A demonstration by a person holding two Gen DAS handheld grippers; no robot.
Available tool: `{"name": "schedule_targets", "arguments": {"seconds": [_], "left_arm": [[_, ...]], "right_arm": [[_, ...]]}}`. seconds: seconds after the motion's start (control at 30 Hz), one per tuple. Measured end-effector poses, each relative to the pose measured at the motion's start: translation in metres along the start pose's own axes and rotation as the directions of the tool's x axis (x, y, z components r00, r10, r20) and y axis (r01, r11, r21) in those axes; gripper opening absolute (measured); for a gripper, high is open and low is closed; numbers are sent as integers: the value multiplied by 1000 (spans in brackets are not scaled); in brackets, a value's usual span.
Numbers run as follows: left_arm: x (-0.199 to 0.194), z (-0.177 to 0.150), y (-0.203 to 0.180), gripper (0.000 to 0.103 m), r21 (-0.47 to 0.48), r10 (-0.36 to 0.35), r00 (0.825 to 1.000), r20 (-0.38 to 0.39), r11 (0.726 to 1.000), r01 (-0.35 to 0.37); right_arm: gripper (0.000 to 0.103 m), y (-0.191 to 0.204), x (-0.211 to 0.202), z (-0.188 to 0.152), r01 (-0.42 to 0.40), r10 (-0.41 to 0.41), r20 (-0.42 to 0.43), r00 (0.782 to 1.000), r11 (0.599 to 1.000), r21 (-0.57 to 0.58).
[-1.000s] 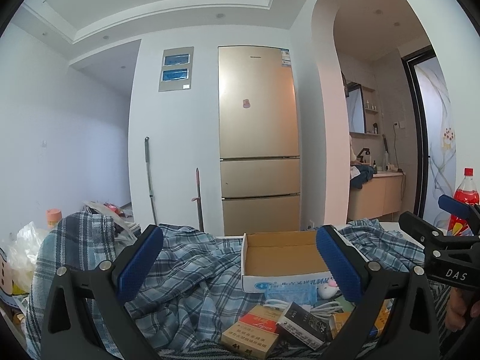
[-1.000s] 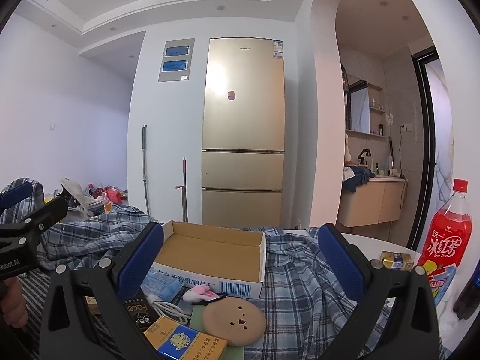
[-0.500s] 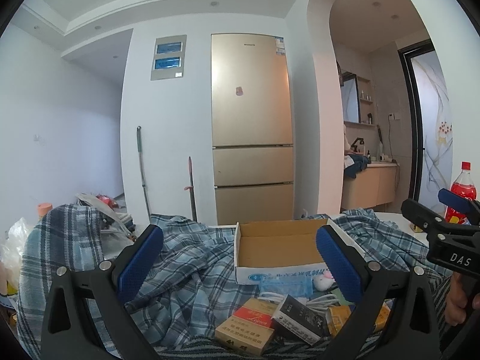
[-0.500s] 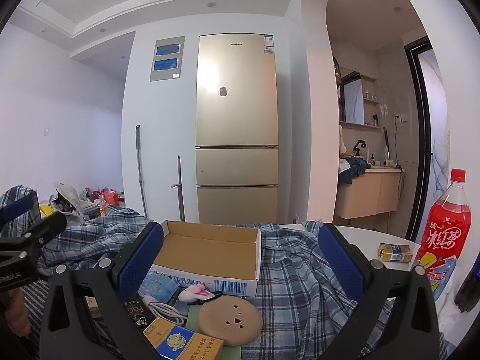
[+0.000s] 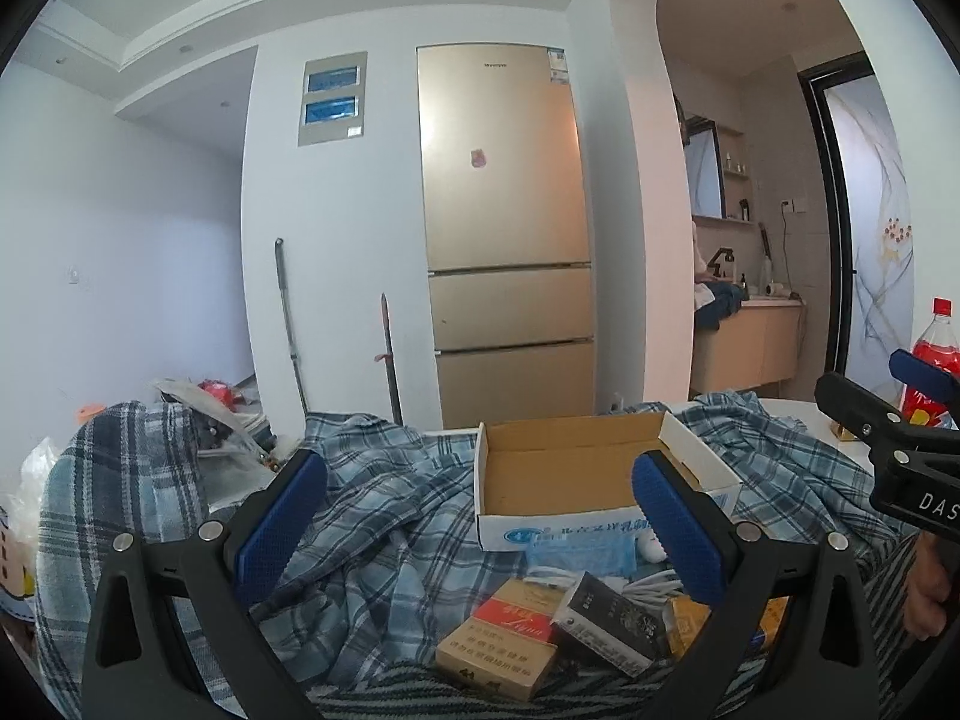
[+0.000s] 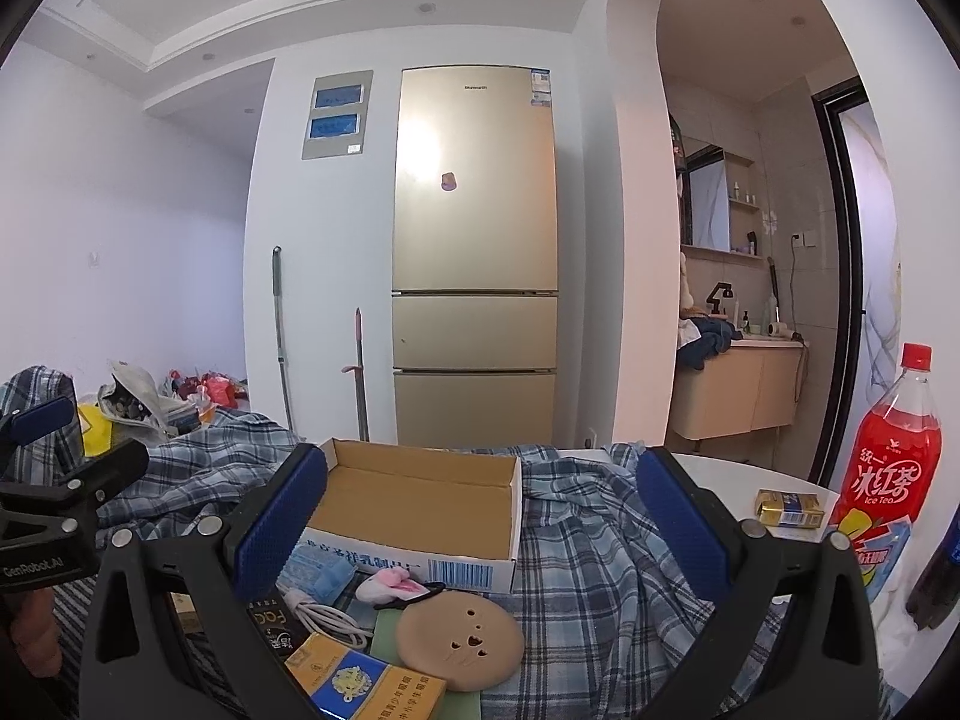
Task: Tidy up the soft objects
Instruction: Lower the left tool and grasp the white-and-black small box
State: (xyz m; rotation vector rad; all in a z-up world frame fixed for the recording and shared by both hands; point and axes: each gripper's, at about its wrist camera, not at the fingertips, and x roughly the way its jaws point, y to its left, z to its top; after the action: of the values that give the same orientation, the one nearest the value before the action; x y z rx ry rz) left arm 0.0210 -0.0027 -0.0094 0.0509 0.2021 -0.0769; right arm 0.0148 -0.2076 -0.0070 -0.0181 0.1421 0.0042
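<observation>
Left gripper (image 5: 477,531): jaws wide, holding nothing.
Right gripper (image 6: 480,522): jaws wide, holding nothing.
Right view only: tan round disc (image 6: 459,642), pink soft item (image 6: 387,583) before the box.
Boxes: one open cardboard box (image 6: 420,504), nothing inside.
Surface: rumpled plaid cloth (image 5: 372,516) over table.
Far: gold fridge (image 5: 504,228), one red bottle (image 6: 894,450).

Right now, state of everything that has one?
left claw: open, empty
right claw: open, empty
cardboard box: open, empty
plaid shirt: crumpled, spread under the box
iced tea bottle: upright, capped
fridge: doors shut
</observation>
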Motion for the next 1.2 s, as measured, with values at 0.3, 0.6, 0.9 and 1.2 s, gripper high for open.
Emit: {"name": "schedule_targets", "arguments": {"seconds": [0.3, 0.6, 0.9, 1.2], "left_arm": [[0, 2, 3, 103, 13, -31, 999, -30, 999, 31], [41, -9, -7, 103, 34, -175, 927, -331, 980, 197], [66, -29, -22, 80, -11, -293, 830, -475, 945, 327], [90, -45, -24, 60, -103, -355, 722, -593, 924, 369]], "right_arm": [[103, -7, 3, 7, 6, -6, -23, 1000, 1000, -1], [103, -49, 30, 14, 14, 2, -152, 988, 994, 106], [103, -38, 56, -3, -32, 46, -280, 959, 998, 54], [103, -28, 65, -12, -80, 86, -337, 938, 996, 33]]}}
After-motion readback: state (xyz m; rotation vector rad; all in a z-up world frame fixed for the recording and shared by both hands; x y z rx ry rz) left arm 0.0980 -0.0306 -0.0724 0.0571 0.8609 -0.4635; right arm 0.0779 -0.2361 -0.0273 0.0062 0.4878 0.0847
